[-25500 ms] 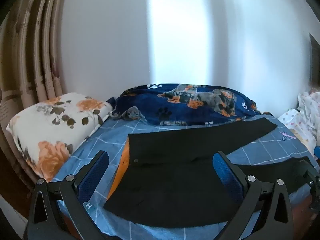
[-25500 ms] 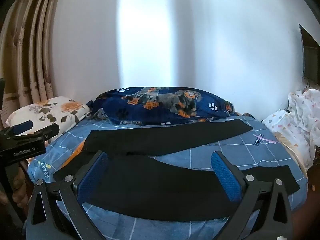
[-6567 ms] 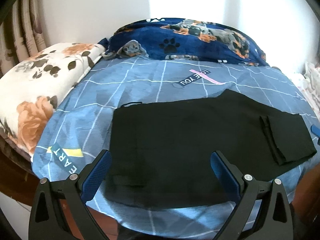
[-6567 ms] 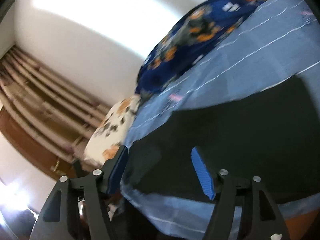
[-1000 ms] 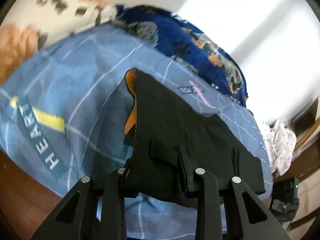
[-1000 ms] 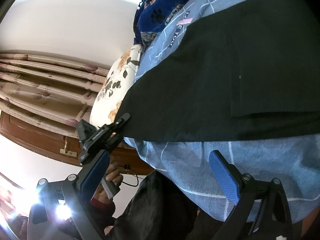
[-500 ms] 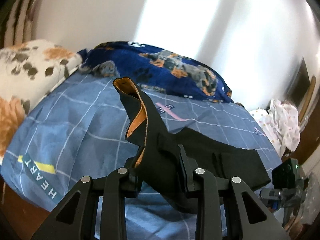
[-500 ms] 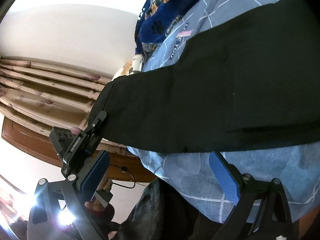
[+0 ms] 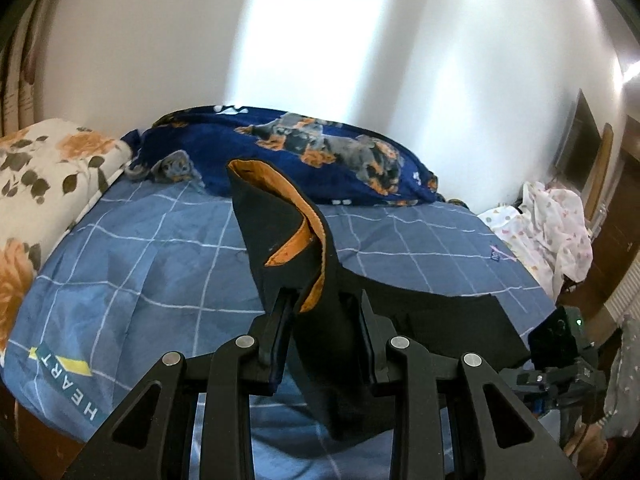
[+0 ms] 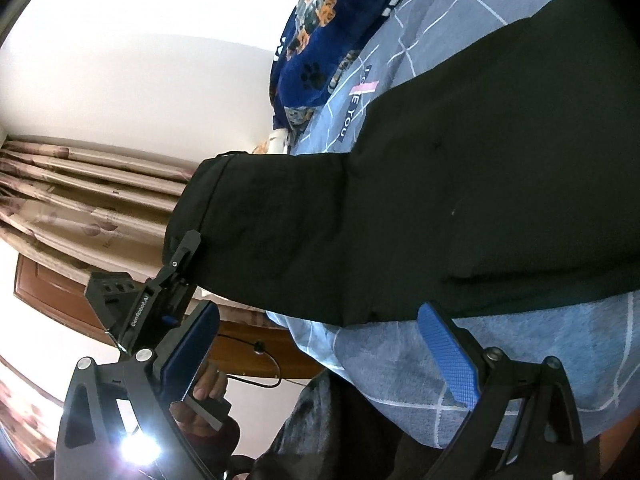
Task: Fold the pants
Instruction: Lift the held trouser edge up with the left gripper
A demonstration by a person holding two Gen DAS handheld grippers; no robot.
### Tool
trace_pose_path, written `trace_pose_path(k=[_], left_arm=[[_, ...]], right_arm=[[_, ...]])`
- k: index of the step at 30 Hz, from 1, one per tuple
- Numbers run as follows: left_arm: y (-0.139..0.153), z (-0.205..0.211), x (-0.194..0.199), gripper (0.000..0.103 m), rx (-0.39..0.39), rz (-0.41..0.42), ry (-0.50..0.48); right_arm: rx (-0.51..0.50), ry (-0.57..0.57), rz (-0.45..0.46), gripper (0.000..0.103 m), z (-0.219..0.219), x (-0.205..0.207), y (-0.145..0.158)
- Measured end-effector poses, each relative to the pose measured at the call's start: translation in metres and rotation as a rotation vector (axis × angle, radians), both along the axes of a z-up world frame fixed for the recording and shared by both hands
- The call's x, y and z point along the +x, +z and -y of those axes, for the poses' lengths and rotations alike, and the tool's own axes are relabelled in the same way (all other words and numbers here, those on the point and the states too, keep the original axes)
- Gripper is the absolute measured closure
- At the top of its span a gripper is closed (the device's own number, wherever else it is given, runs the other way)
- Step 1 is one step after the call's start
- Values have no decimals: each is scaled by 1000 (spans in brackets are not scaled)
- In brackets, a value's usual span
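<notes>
Nearest the bed's (image 9: 168, 248) front edge, the left gripper (image 9: 324, 320) pinches the waist end of the black pants (image 9: 280, 232), lifted above the bed. Right gripper (image 10: 320, 340) hovers, fingers spread and empty. Next, likely: carry that end across onto the flat part.

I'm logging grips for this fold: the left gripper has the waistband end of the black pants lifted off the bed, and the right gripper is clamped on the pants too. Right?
Not quite. The right gripper is open and holds nothing; the right wrist view shows its blue pads apart over the blue checked bedsheet. The left gripper does hold the black pants lifted by the waistband end.
</notes>
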State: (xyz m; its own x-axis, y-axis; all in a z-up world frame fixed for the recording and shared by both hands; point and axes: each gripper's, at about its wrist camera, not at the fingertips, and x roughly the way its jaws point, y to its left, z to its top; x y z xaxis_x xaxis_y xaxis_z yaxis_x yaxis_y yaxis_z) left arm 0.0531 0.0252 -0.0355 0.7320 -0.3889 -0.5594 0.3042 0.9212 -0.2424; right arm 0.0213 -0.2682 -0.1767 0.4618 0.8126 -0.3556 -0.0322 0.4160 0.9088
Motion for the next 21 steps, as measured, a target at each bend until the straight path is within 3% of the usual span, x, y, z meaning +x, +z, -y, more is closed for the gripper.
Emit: trace_pose_path(k=[9, 21], left_arm=[[6, 23, -1, 74, 6, 29, -45], [2, 23, 1, 74, -8, 26, -40]], right_arm=[[26, -36, -12, 4, 7, 0, -4], [51, -53, -20, 3, 11, 1, -5]])
